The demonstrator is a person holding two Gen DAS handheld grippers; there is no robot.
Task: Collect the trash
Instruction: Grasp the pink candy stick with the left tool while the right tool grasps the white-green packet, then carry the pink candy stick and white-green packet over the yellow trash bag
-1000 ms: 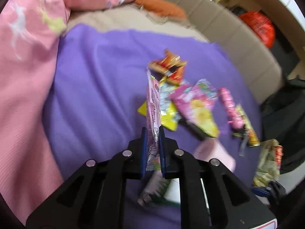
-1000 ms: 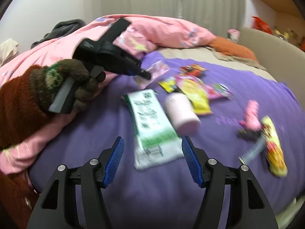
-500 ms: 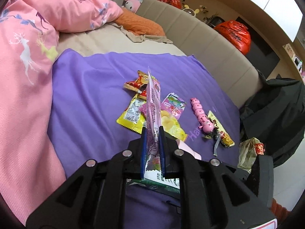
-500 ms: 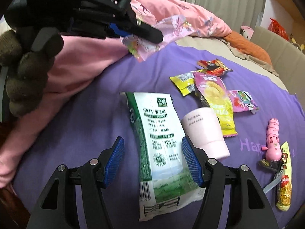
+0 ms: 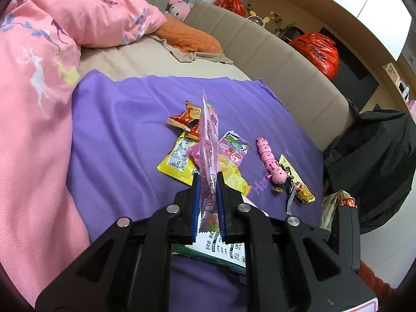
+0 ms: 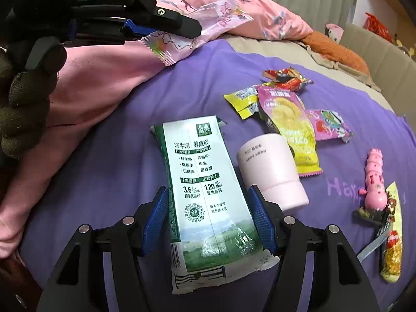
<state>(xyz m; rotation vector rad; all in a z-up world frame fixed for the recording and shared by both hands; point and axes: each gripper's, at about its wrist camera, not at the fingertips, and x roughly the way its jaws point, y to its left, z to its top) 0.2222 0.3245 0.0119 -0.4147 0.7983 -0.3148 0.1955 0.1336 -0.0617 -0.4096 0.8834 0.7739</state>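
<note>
My left gripper [image 5: 207,182] is shut on a pink snack wrapper [image 5: 208,140] and holds it in the air over the purple blanket [image 5: 124,130]; it also shows in the right wrist view [image 6: 192,30] at top left, with the wrapper [image 6: 208,23]. My right gripper [image 6: 209,205] is open, its blue pads on either side of a flattened green and white milk carton [image 6: 205,192] lying on the blanket. Loose wrappers lie beyond: red [image 6: 286,76], yellow [image 6: 241,100], pink-yellow [image 6: 288,119].
A pink cup [image 6: 273,171] lies on its side right of the carton. A pink toy [image 6: 374,179] and a yellow wrapper [image 6: 392,236] lie at far right. A pink duvet [image 5: 33,104] covers the left. A black bag [image 5: 371,161] stands beside the bed.
The left gripper has lifted and steadied with the pink wrapper. The right gripper has moved forward and down until its open pads flank the milk carton.
</note>
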